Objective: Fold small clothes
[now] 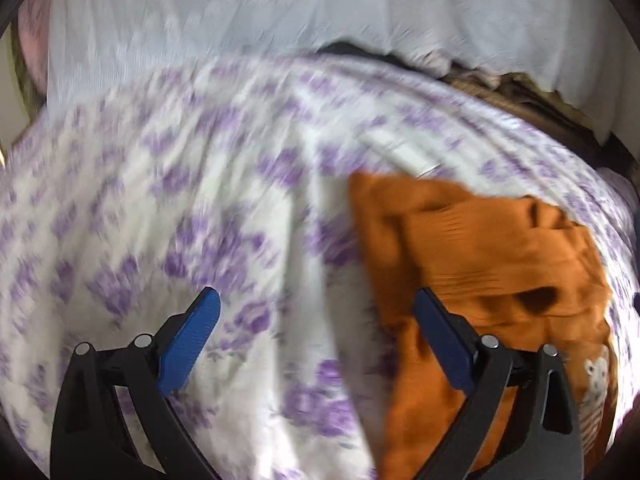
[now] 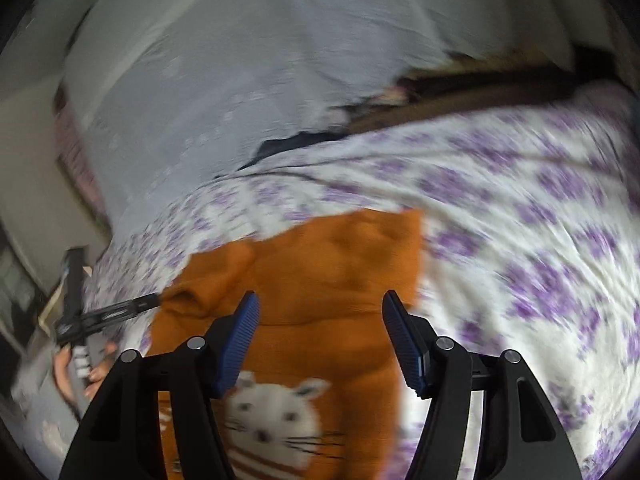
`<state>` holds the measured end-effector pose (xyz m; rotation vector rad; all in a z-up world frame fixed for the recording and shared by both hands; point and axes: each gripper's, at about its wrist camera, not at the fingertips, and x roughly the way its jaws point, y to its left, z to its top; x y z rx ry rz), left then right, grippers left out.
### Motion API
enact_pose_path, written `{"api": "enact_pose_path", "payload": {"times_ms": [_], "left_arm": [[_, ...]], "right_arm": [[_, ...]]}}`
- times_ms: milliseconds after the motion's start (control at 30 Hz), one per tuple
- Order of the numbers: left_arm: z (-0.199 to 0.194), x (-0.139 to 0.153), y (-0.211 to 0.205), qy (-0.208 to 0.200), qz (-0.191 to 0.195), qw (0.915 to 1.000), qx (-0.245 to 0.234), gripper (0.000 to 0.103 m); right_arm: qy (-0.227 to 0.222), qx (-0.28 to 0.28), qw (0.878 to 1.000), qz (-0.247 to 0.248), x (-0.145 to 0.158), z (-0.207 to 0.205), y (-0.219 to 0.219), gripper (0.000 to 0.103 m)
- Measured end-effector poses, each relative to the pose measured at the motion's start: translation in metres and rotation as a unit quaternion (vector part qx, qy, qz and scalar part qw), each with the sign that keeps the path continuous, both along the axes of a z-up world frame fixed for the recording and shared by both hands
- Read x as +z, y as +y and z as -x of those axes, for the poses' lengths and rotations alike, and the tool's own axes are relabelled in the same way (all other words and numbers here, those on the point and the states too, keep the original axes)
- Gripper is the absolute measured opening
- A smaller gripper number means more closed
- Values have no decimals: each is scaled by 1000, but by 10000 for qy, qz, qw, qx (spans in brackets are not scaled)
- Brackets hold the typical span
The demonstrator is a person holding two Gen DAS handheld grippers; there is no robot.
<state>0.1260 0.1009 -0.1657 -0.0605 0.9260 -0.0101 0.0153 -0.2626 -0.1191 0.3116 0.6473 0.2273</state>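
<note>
A small orange knitted garment (image 1: 480, 264) with a white cat face (image 2: 272, 408) lies partly folded on a white bedsheet with purple flowers (image 1: 180, 220). In the left wrist view it is at the right; my left gripper (image 1: 316, 320) is open and empty, its right finger over the garment's left edge. In the right wrist view the garment (image 2: 320, 280) is in the middle, and my right gripper (image 2: 320, 320) is open and empty above it. The left gripper (image 2: 116, 312) shows at the garment's left side, held by a hand. Both views are blurred.
A pale grey-white blanket (image 1: 280, 8) lies across the far side of the bed; it also shows in the right wrist view (image 2: 240, 60). Dark brown bedding (image 1: 520, 92) shows at the far right. A small white label (image 1: 404, 152) lies on the sheet behind the garment.
</note>
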Motion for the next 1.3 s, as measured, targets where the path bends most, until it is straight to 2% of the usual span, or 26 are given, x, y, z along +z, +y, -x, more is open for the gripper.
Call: {"api": "enact_pose_path", "payload": {"times_ms": [67,167,233,300,400,467,500,533,567,600,667,733,767,800,833,867,933,1033,1067,1167,1200,1233,1267,1300], "left_arm": [[-7,-10,14,194,205,9994,190,95],[-2,-7,14,97,108,9998,147,95],[0,-7,13,92,70,9998,154,95],[-1,-6,15,134,158,9996,184,95],[-2,-6,21,157,342,9991,216,95],[-3,-8,20,157,302,9992,208,95],[-4,-8,18,162,249,9994,200,95],[-4,-9,17,165,177,9995,192,95],[-4,-10,15,165,109,9996,185,95],[-4,-10,13,165,35,9997,177,95],[-4,-11,12,167,-18,9997,173,95],[-4,-12,10,172,-82,9997,166,95],[-4,-12,9,174,-122,9996,159,95],[-4,-13,7,176,-192,9996,143,95],[-3,-13,5,172,-248,9995,127,95],[-2,-13,3,165,-305,9993,105,95],[0,-10,0,90,-389,9992,87,95],[3,4,1,-89,-254,9995,135,95],[3,9,2,-149,-144,9997,138,95],[-3,22,-3,-156,195,9997,1,95],[-6,23,-9,-129,205,9997,-49,95],[-10,21,-16,-88,111,9998,-123,95],[-13,18,-22,-29,-26,9998,-173,95],[-20,7,-31,130,-338,9991,-205,95]], "right_arm": [[-96,445,9977,510,15,-7,45,65],[-178,1068,9847,1365,25,-27,120,64],[-193,1398,9734,1804,23,-37,161,62],[-23,1672,9609,2208,13,-51,197,56],[131,1701,9461,2752,-4,-67,228,51],[254,1651,9376,3049,-16,-79,238,43],[324,1643,9364,3083,-20,-83,238,30],[355,1586,9369,3095,-23,-87,237,12],[359,1560,9385,3058,-23,-87,233,7],[329,1513,9448,2889,-20,-85,226,6],[213,1235,9603,2494,-10,-81,199,6],[277,786,9758,2022,-4,-79,163,6],[480,373,9863,1536,-5,-78,129,6],[838,-42,9922,924,-14,-78,92,13],[1146,-256,9922,428,-23,-75,64,30],[1325,-309,9907,41,-31,-70,44,34],[1294,-325,9899,-476,-35,-59,21,35],[1330,-232,9836,-1194,-34,-56,4,41],[1340,-223,9823,-1293,-32,-60,1,41],[1292,-375,9856,-1022,-29,-70,5,39],[1218,-467,9874,-896,-28,-74,6,27],[1177,-498,9888,-773,-26,-74,7,21],[1104,-533,9913,-488,-23,-76,9,21],[1064,-596,9923,-199,-21,-78,10,23]]}}
